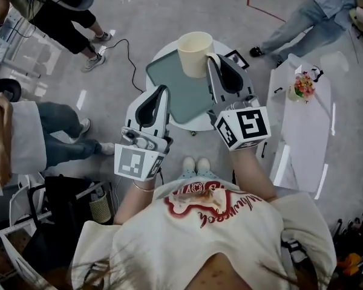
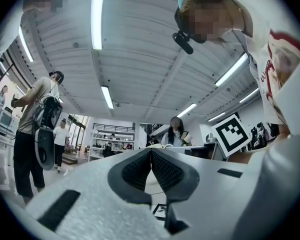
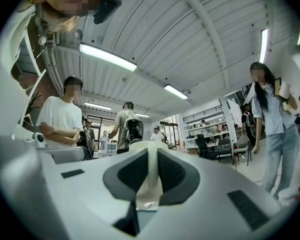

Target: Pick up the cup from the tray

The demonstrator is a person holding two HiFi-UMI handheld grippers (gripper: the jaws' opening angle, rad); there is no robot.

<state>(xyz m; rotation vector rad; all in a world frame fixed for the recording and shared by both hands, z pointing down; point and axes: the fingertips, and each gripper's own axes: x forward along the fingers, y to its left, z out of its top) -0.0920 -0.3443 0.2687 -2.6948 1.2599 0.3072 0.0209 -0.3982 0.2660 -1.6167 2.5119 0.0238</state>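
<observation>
A cream cup point(image 1: 193, 53) stands upright at the far edge of the grey-green tray point(image 1: 181, 98), which lies on a small round white table point(image 1: 196, 125). My right gripper point(image 1: 213, 58) is shut on the cup's right wall near the rim. In the right gripper view that wall point(image 3: 151, 176) runs straight up between the two dark pads of the right gripper point(image 3: 151, 154). Whether the cup's base touches the tray I cannot tell. My left gripper point(image 1: 164, 90) hangs over the tray's near left edge, shut with nothing held; its pads meet in the left gripper view point(image 2: 151, 153).
A long white table point(image 1: 302, 132) with a small bunch of flowers point(image 1: 303, 86) stands to the right. People stand or sit on the left point(image 1: 60, 132), far left point(image 1: 66, 17) and far right point(image 1: 302, 17). A black cable point(image 1: 126, 48) trails over the floor beyond the round table.
</observation>
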